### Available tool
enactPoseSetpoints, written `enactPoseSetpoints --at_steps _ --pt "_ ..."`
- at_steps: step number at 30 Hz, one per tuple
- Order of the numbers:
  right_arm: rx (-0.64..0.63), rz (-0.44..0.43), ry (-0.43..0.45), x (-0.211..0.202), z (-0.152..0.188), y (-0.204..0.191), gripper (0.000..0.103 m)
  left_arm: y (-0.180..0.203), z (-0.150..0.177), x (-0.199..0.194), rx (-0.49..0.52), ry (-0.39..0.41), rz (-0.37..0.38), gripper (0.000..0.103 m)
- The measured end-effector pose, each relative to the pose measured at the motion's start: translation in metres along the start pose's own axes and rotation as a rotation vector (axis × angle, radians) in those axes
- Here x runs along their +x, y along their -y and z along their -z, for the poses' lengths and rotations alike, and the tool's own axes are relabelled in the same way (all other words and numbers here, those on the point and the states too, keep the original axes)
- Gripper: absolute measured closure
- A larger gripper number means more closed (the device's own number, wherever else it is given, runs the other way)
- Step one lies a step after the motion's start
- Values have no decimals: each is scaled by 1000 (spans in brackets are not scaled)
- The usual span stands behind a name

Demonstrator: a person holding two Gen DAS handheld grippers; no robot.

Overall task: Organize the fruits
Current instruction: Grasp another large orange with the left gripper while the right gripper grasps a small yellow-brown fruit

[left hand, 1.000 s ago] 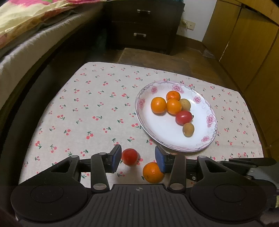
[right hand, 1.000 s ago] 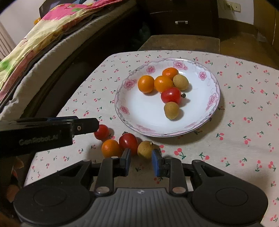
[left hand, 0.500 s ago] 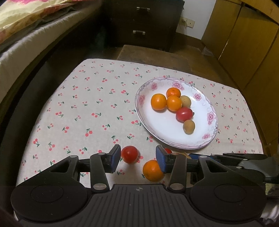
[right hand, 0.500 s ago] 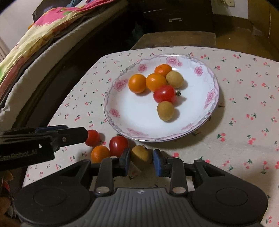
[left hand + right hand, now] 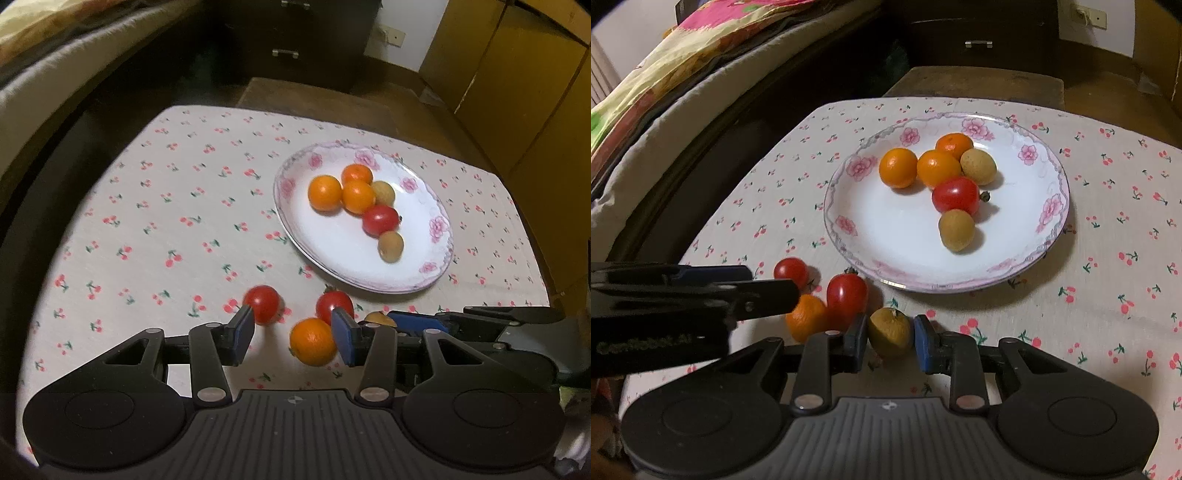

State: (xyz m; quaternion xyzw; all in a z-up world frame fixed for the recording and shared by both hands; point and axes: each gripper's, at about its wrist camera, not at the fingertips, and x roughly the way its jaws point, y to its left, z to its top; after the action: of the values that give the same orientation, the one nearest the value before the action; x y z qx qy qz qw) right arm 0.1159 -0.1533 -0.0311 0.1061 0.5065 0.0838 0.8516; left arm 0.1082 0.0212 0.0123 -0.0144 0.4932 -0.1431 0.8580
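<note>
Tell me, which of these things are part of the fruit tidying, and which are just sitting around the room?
Part of the job:
- flowered plate holding six fruits
- loose orange
- two loose tomatoes
- brown fruit between the right gripper pads
- left gripper, open

Just lying about:
- cherry-print tablecloth
- bed with quilt
- dark drawers
- wooden cupboards

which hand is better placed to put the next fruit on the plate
The right gripper: its jaws already flank the brown fruit, close to the plate. The left gripper stands open, gripping nothing, the orange loose beside one pad.
</note>
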Motion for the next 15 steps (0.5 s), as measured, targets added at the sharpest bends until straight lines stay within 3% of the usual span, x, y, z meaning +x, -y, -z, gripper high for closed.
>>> enactPoseSetpoints --at_steps 15 --pt "29 15 -25 -27 17 22 74 16 7 20 27 -49 -7 52"
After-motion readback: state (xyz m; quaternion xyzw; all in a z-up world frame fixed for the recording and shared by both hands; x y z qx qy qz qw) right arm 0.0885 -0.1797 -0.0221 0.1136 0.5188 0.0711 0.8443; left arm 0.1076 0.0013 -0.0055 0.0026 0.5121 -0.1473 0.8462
